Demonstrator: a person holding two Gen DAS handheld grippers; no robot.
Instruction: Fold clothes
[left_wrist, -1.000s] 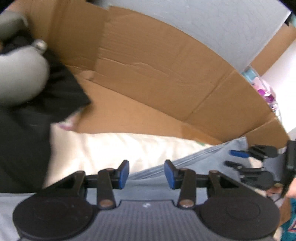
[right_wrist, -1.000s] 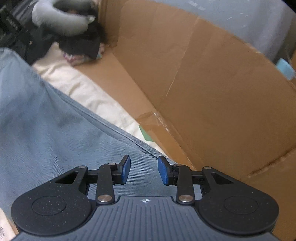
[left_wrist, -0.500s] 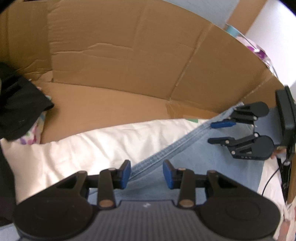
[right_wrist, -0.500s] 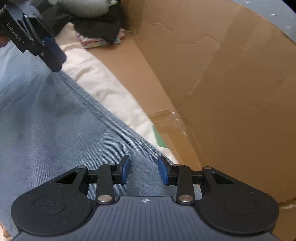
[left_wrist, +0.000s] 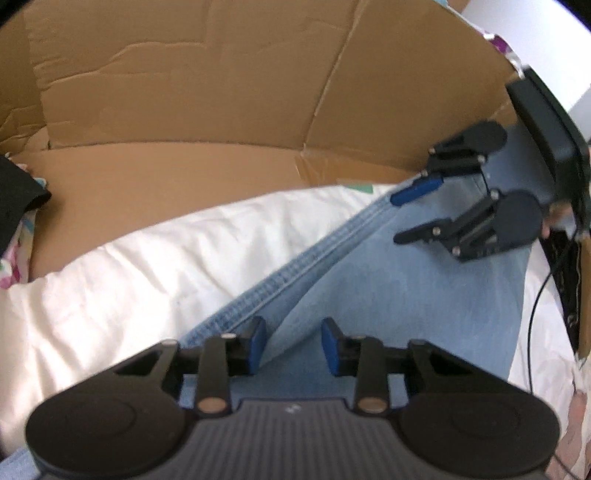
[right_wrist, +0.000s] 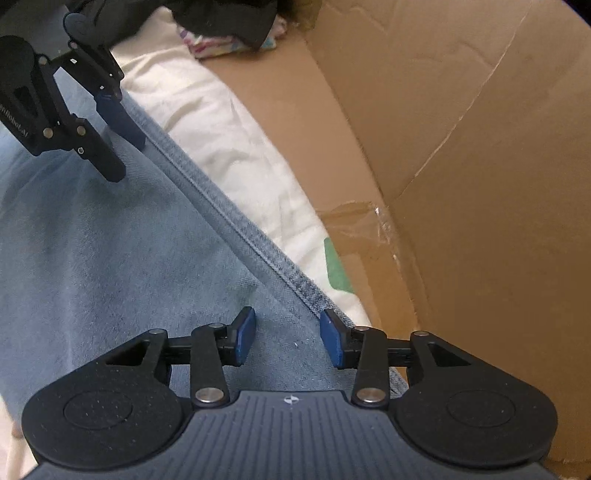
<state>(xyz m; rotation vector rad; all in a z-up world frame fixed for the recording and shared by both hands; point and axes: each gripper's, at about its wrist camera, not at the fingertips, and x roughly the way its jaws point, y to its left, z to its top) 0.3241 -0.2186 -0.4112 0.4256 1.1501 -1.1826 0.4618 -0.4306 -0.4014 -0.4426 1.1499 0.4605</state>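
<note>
A light blue denim garment (left_wrist: 388, 288) lies spread over a white cushion (left_wrist: 122, 266), its stitched hem (right_wrist: 236, 225) running diagonally. My left gripper (left_wrist: 293, 345) points down at the hem's near end. Its jaws are closing, with a raised fold of denim between the blue pads (left_wrist: 258, 341), which do not press on it. My right gripper (right_wrist: 288, 338) hovers over the hem's other end, jaws opening, with denim and hem below the gap. Each view shows the other gripper further along the hem: the right gripper (left_wrist: 410, 212) and the left gripper (right_wrist: 122, 147).
Brown cardboard box walls (left_wrist: 207, 92) (right_wrist: 480, 184) rise close behind the cushion. A black garment (left_wrist: 14, 192) over a patterned cloth (right_wrist: 229, 42) lies at the far end. A black cable (left_wrist: 543, 295) trails at the right edge. Green tape (right_wrist: 338, 266) marks the box floor.
Both grippers have sunk closer to the denim hem and tilted further down. The grey padded object has left both views. The right jaws have widened and the left jaws have narrowed a little.
</note>
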